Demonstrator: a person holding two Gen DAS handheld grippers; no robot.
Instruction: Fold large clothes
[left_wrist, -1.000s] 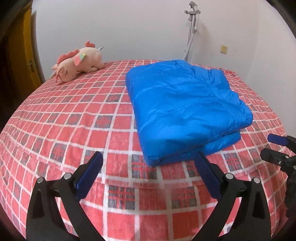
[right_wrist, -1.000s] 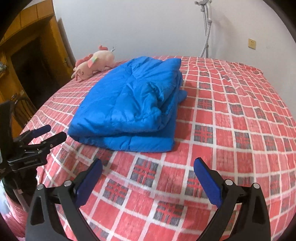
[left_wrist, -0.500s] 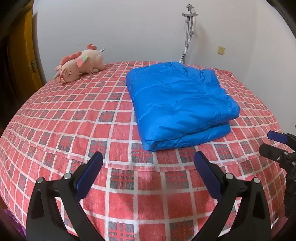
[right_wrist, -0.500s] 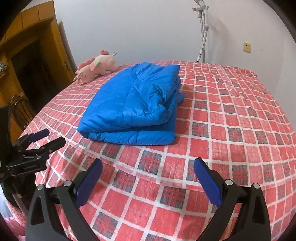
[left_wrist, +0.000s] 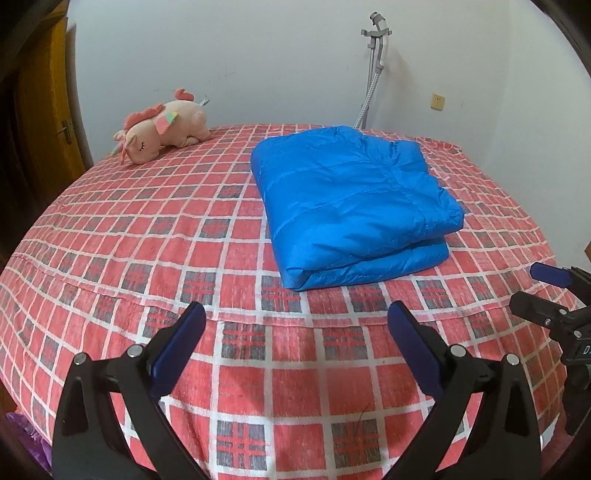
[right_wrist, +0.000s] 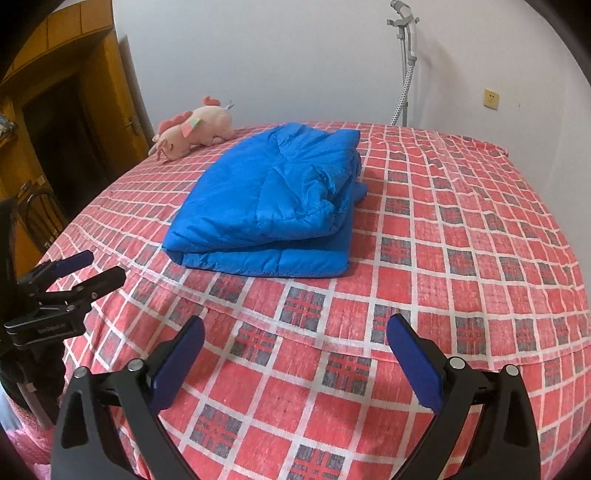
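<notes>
Across the middle of the frame my blue puffer jacket (left_wrist: 351, 206) lies folded on the checked red bedspread (left_wrist: 147, 236). Left gripper (left_wrist: 295, 332) and right gripper (right_wrist: 293, 334) both gape, holding nothing. Slick quilted nylon, puffy; the top layer could probably slide or spring open if nudged.

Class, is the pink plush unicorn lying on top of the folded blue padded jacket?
No, the pink plush unicorn lies apart from the folded blue padded jacket.
</notes>
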